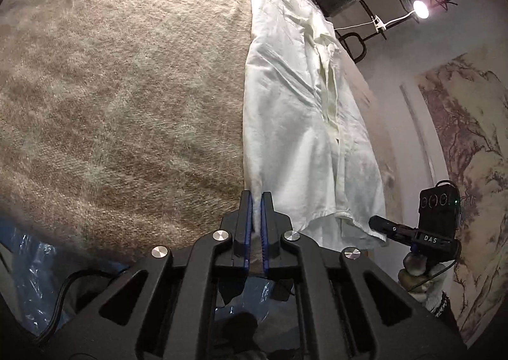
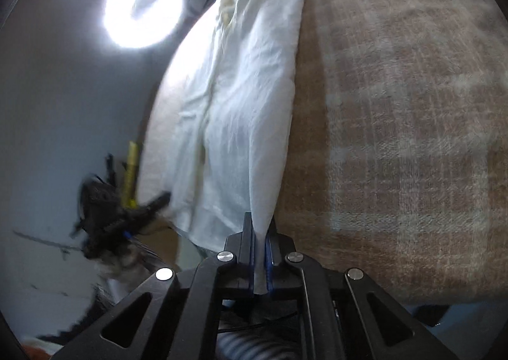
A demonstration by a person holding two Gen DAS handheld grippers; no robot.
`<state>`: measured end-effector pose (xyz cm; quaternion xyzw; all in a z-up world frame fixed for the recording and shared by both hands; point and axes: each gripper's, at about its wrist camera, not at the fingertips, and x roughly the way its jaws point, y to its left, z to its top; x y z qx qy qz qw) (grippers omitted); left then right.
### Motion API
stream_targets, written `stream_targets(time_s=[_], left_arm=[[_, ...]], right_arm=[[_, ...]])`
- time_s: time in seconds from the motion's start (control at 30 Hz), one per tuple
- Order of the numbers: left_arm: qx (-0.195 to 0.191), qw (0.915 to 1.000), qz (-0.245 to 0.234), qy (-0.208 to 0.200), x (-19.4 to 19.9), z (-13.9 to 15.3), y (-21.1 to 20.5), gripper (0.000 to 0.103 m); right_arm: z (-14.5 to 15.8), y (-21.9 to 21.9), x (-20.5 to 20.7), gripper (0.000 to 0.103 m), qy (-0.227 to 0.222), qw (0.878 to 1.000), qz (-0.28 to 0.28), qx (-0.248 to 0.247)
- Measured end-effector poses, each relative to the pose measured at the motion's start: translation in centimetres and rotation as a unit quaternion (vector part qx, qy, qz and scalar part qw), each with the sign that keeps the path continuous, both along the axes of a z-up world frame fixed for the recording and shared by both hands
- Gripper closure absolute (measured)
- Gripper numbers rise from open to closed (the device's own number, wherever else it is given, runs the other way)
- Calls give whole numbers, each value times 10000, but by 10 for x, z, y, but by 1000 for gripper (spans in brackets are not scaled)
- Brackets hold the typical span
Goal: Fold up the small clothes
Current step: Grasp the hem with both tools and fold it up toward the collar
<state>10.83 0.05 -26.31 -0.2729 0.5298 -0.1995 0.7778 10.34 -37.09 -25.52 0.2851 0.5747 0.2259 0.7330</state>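
A white shirt lies long and flat on a fuzzy tan blanket. In the left wrist view it runs from the top middle of the frame down to the lower middle. Its far side hangs near the blanket's edge on the right.

The left gripper sits at the bottom middle of that view. Its jaws are squeezed tight on a corner of the shirt's hem. In the right wrist view, the right gripper is at the bottom middle too, and its jaws pinch another bit of the cloth, which rises up from them like a tent.

Around them: a small bright lamp at the upper right, a wall painting at the right edge, and blue plastic at the lower left. A big glowing ring light fills the upper left of the right wrist view. Nothing blocks the blanket beside the shirt.
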Motion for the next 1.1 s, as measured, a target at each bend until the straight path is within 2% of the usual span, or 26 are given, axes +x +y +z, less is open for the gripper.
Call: stream_targets(time_s=[0.07,0.17,0.2,0.27,0.33,0.43,0.47,0.5,0.67,1.1], left_arm=[[38,10000,-22,-8,0,1,1,98],[159,9998,-123,-23,0,3,-1,93],[206,9996,-176,-32,-1,3,-4,92],[300,9992,-272,-50,-4,3,-10,90],[381,9986,-345,-107,-5,4,-14,90],[441,9979,-456,-145,-5,6,-19,91],[471,9975,-487,-178,-5,7,-20,95],[450,9976,-487,-178,-5,8,-19,96],[25,9991,-429,-57,0,15,-12,99],[-356,9968,-617,-355,33,58,-22,100]], right_arm=[[6,3,0,94,-139,9997,120,-163],[9,3,4,63,-237,9991,87,-333],[8,2,5,63,-279,9988,60,-387],[7,-1,3,63,-261,9992,127,-271],[3,3,3,68,-201,9993,230,-206],[-5,20,8,84,-155,9991,371,-117],[-4,25,9,94,-154,9988,456,-104],[-3,29,9,96,-187,9984,504,-153],[5,27,9,99,-307,9986,408,112],[35,9,25,99,-746,9955,1,578]])
